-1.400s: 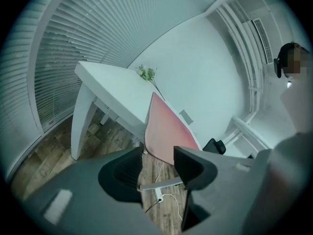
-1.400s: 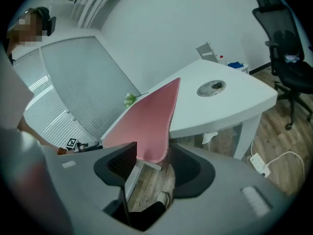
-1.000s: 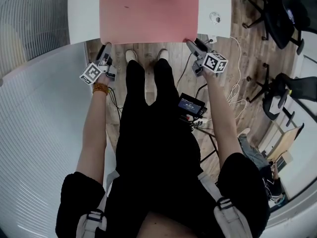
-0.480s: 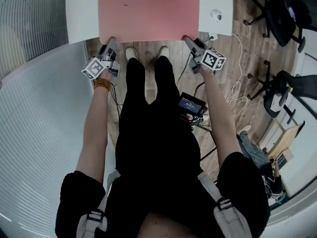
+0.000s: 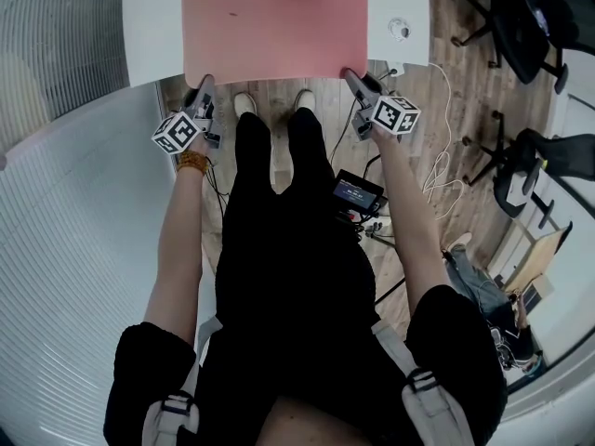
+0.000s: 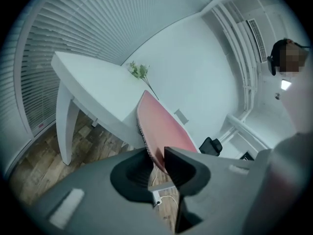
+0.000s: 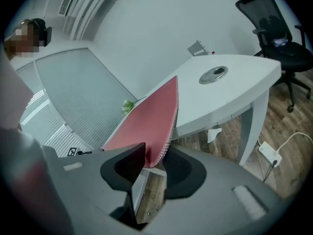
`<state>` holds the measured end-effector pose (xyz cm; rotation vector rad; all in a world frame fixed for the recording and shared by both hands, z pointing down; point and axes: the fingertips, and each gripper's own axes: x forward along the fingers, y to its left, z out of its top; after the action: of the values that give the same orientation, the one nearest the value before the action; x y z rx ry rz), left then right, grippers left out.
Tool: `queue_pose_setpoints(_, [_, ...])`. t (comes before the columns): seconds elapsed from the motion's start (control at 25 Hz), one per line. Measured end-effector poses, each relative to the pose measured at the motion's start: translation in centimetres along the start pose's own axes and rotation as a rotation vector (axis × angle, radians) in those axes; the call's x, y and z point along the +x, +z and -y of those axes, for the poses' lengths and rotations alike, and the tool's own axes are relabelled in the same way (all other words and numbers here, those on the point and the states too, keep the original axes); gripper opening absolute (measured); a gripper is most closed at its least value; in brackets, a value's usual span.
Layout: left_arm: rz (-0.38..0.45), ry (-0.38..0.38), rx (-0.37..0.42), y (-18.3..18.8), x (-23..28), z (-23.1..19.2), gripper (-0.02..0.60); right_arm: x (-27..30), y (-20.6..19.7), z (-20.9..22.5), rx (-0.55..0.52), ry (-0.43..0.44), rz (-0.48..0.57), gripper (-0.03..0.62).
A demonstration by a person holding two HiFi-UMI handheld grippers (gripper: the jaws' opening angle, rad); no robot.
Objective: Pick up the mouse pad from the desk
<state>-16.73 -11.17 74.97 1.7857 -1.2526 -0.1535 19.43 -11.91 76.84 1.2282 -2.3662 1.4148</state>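
Both claws are closed on the pink mouse pad [image 5: 279, 21], each one on a near corner of it. The left claw [image 5: 203, 84] pinches the near left corner and the right claw [image 5: 351, 77] pinches the near right corner. In the left gripper view the thin edge of the pad goes down between the two dark jaws, and they stand narrow, pressed on it from both sides; the right gripper view shows the same thing on its side. So the grasp, I judge, is done. The lifting itself is not yet done, as far as I can see: the pad lies flat along the white desk [image 5: 153, 26] for almost all its length, and only its near edge passes a little over the desk's border, where the claws take it. Whether this near edge is already raised from the surface I cannot tell for sure. What is left is to bring the whole pad up and free from the desk, with both sides going evenly so that it does not bend or slip out. About my pose: I stand close in front of the desk, both arms stretched forward and down, one on each side of my legs, nearly parallel. The jaws point to the desk's border and the marker cubes are turned up toward my head. A round cable hole [image 5: 400, 30] sits on the desk to the right of the pad, apart from it.
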Motion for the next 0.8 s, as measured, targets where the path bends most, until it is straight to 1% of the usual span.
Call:
queue_pose_setpoints(0.12, [-0.008,0.012,0.025,-0.2,-0.6,0.1,0.068,-0.2,-0.5,-0.2,-0.024,-0.015,-0.019,0.126])
queue_pose_setpoints(0.28, [-0.03,0.027,0.048,-0.2,-0.5,0.2,0.06,-0.3,-0.1,-0.5,-0.044,-0.027,-0.03,0.117])
queue_pose_setpoints(0.48, [-0.043,0.048,0.102,0.5,-0.9,1.0,0.056,-0.5,0.2,-1.4,-0.075,-0.034,-0.045,0.105])
queue_pose_setpoints(0.8, [-0.056,0.058,0.135,1.3,-1.8,2.5,0.049,-1.1,0.6,-3.0,-0.113,-0.046,-0.059,0.094])
